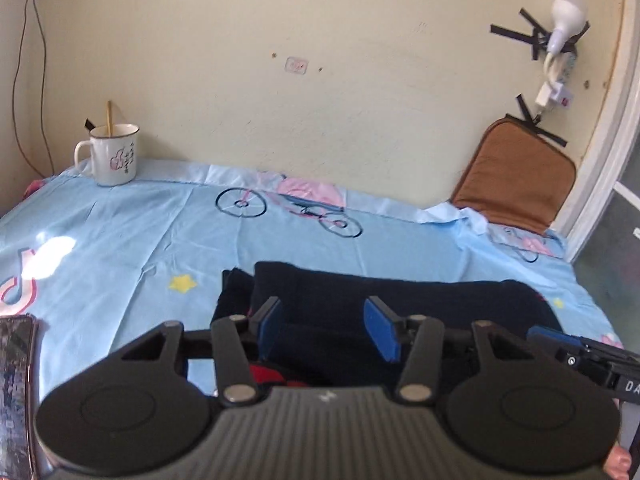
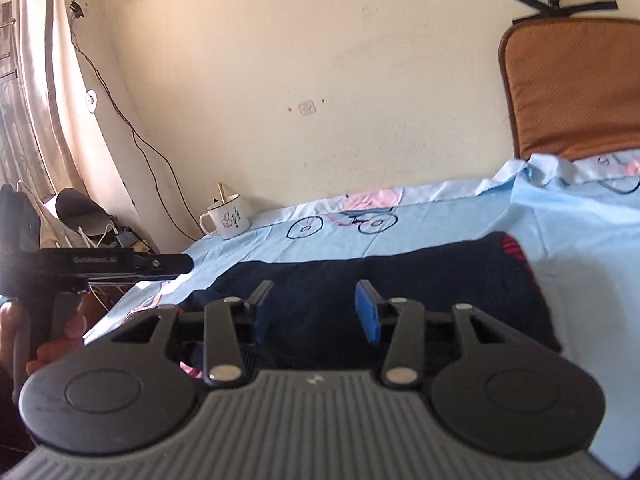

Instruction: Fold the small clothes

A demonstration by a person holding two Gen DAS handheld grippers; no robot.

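Dark navy garment (image 1: 384, 300) lies folded on light blue printed sheet (image 1: 120, 240), red trim (image 2: 514, 250) at one end. Left gripper (image 1: 329, 326) above garment's near edge, blue pads spread wide, nothing held. Right gripper (image 2: 314, 308) likewise wide apart over garment, empty. White enamel mug (image 1: 113, 156) at wall, well apart. Brown cushion (image 1: 514, 176) leans on wall. Phone (image 1: 16, 392) at sheet's left edge.

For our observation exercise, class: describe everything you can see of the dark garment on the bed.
The dark garment looks like soft navy knit with red markings at one end. It lies flat on the light blue bedsheet, stretched sideways, one end apparently doubled over. Both sets of jaws stand open just above its near edge; whether they touch it cannot be told.
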